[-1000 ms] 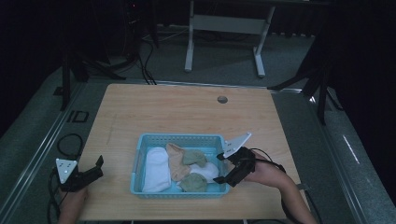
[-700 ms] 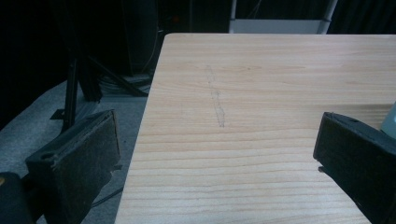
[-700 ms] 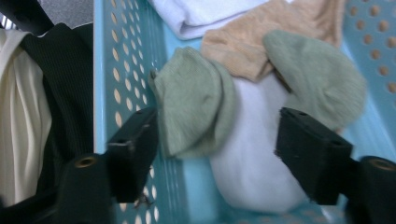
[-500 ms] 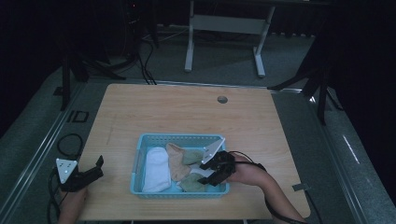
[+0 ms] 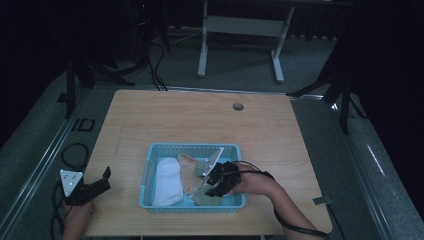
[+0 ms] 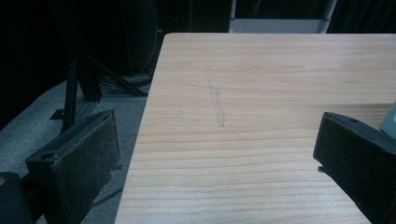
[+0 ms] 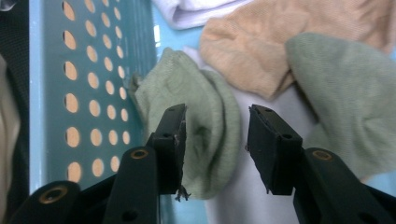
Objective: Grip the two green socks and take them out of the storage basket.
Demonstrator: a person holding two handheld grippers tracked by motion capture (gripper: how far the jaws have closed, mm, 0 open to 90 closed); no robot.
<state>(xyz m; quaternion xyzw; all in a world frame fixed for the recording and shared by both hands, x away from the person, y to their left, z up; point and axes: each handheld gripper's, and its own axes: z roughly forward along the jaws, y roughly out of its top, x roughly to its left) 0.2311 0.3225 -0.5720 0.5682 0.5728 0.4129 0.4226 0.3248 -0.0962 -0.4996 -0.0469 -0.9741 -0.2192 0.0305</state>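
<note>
A light blue basket (image 5: 190, 147) near the table's front edge holds a white sock (image 5: 167, 180), a tan sock (image 7: 261, 42) and green socks. My right gripper (image 5: 210, 187) reaches down into the basket's right half. In the right gripper view its jaws (image 7: 215, 140) have just been closing and straddle a bunched green sock (image 7: 205, 135). The left pad brushes the sock, while a gap remains at the right pad. A second green sock (image 7: 345, 93) lies to the right. My left gripper (image 5: 106, 180) rests at the table's front left, open over bare wood (image 6: 215, 158).
The basket's perforated wall (image 7: 88, 93) stands close beside the right gripper's left jaw. A small round hole (image 5: 238, 106) sits in the table's far side. The table's left edge (image 6: 144, 116) runs just beside the left gripper. Cables trail on the floor at left.
My right gripper has moved left and down into the basket, from its right rim onto the green sock, and its jaws have narrowed. The left gripper has stayed put.
</note>
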